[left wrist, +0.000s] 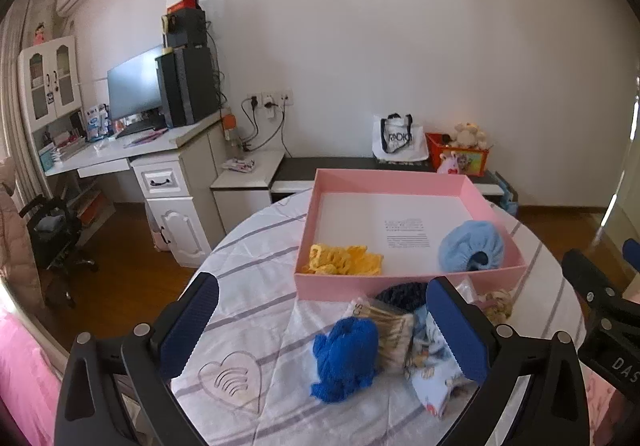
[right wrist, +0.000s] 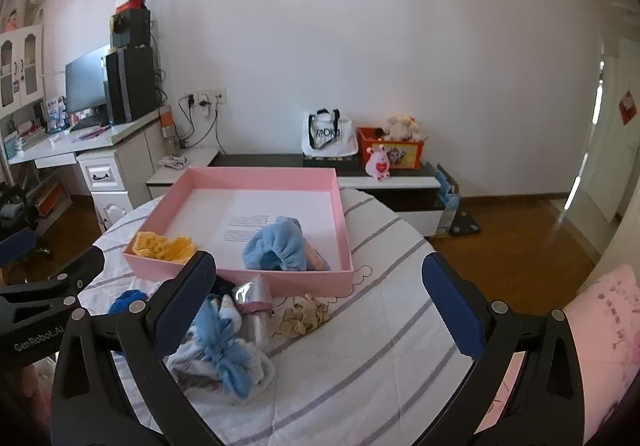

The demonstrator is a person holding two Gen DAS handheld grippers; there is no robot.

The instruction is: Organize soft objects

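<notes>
On the round worktop (left wrist: pixel 256 286) with its striped cloth, I see my left gripper (left wrist: pixel 324 330) with its jaws spread wide and holding nothing. The royal-blue knitted piece (left wrist: pixel 346 354) lies on the cloth between them, nearer the right finger, untouched. My right gripper (right wrist: pixel 320 302) likewise stands wide and empty; the light-blue fluffy piece (right wrist: pixel 226 358) lies by its left finger, the cream scrunchie (right wrist: pixel 302 314) between the jaws. Beyond both, the pink box (left wrist: pixel 400 179) holds a yellow knitted piece (left wrist: pixel 340 260) and a pale-blue cap (left wrist: pixel 472 246).
</notes>
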